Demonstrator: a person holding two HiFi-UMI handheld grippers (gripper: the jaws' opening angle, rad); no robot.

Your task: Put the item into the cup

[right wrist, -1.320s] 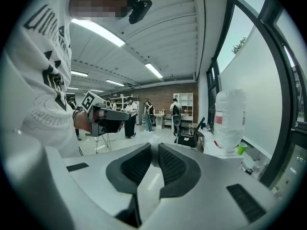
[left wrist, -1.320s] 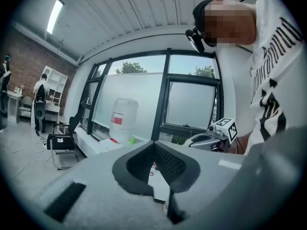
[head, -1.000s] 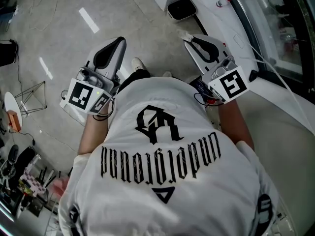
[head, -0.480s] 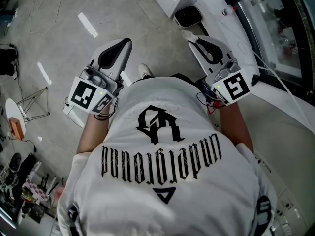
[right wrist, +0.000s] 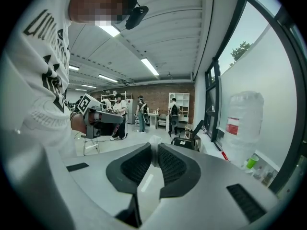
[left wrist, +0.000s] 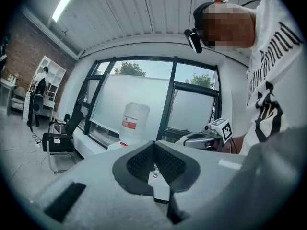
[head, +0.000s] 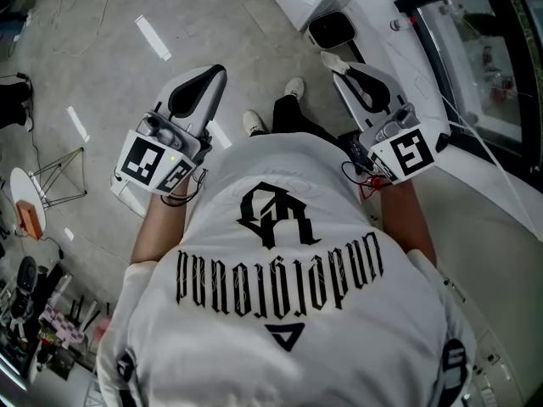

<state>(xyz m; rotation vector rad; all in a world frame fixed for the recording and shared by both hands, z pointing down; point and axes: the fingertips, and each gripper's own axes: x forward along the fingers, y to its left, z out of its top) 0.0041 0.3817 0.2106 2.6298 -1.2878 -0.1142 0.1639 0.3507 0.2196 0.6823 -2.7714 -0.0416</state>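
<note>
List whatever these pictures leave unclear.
- Item: right gripper view, pale scrap mostly covered by the right gripper's pads; kind unclear.
- Green cup: right gripper view, too small to see inside.
- Floor underfoot: head view, hidden by shirt.

Head view over 1 s. A black trouser leg (head: 288, 113) has come into sight ahead of the shirt. 1 shoe (head: 294, 86) has stepped forward of the other shoe (head: 253, 123). The right gripper (head: 339, 66), a white item (head: 330, 58) at its tips, has drifted slightly rightward. The black-topped unit (head: 333, 30) now sits lower in frame.
</note>
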